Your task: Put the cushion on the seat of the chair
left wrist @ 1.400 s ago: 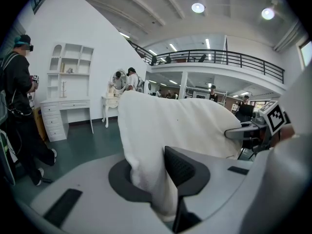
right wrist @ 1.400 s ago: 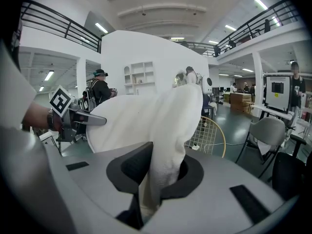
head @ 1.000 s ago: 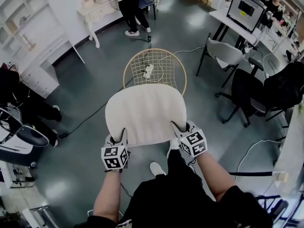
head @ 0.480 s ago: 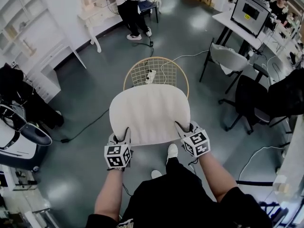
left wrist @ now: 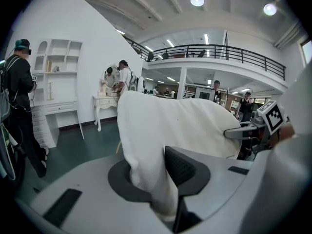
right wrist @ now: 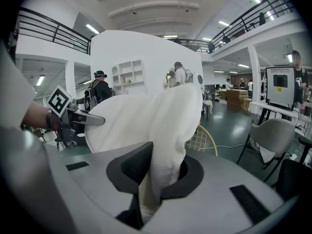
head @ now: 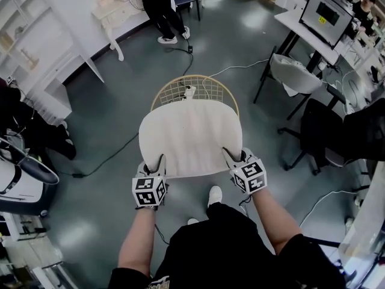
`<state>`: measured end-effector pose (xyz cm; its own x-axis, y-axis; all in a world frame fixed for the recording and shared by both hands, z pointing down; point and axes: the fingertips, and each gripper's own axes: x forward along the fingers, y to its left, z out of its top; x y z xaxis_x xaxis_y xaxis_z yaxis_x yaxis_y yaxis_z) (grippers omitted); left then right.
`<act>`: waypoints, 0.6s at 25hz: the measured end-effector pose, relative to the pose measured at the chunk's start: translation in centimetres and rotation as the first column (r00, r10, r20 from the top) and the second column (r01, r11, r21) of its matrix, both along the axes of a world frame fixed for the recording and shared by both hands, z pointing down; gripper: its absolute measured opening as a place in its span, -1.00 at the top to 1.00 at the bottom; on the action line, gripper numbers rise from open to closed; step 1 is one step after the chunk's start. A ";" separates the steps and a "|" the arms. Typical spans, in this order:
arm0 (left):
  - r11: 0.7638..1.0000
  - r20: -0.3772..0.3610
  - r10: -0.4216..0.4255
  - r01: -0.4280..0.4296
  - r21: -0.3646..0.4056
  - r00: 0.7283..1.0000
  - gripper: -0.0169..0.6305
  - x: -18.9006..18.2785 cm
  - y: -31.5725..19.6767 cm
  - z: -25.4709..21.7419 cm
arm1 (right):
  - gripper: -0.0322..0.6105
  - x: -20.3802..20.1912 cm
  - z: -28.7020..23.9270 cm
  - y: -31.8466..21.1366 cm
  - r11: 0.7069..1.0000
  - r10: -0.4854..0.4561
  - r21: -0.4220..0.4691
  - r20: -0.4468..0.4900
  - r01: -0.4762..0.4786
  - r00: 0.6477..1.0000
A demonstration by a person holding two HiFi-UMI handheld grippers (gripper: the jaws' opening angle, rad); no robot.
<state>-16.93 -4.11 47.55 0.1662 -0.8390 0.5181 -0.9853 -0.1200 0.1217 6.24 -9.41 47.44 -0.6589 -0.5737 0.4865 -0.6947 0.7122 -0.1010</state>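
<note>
A cream, ribbed seat cushion point(head: 190, 136) hangs flat in the air, held at its two near corners. My left gripper point(head: 157, 164) is shut on its near left corner, and the fabric point(left wrist: 151, 179) is pinched between the dark pads. My right gripper point(head: 230, 159) is shut on the near right corner, where the cloth point(right wrist: 163, 172) bunches in the jaws. Under the cushion's far edge stands the chair point(head: 194, 91), a gold wire-grid seat with a round rim point(right wrist: 207, 138); most of it is hidden by the cushion.
A white power strip and cables point(head: 188, 91) lie on the grey floor under the chair. A white shelf unit point(head: 42, 47) stands left, black office chairs point(head: 328, 128) and a desk with a monitor point(head: 325, 9) right. A person point(head: 160, 5) stands beyond the chair.
Both grippers have carried the cushion forward toward the wire chair, so the cushion now covers more of the seat. The grips on both corners are unchanged.
</note>
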 end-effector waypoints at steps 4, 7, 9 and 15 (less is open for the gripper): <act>1.000 -0.012 0.002 -0.002 -0.029 1.000 0.64 -0.4 -4.2 1.3 | 0.71 -0.2 0.9 -4.1 1.000 -0.004 -0.018 -0.003 0.004 1.000; 0.999 -0.012 0.002 -0.002 -0.045 1.000 0.63 -0.3 -7.0 2.1 | 0.70 0.0 1.9 -6.8 0.999 0.003 -0.036 0.001 -0.003 1.000; 0.999 -0.008 -0.002 0.001 -0.053 1.000 0.63 -0.3 -8.5 2.7 | 0.71 0.0 2.8 -8.4 0.999 0.006 -0.052 0.008 -0.006 1.000; 0.996 -0.001 -0.002 0.002 -0.094 1.000 0.60 0.0 -11.7 5.6 | 0.70 0.4 5.9 -11.5 0.995 0.020 -0.095 -0.006 -0.021 1.000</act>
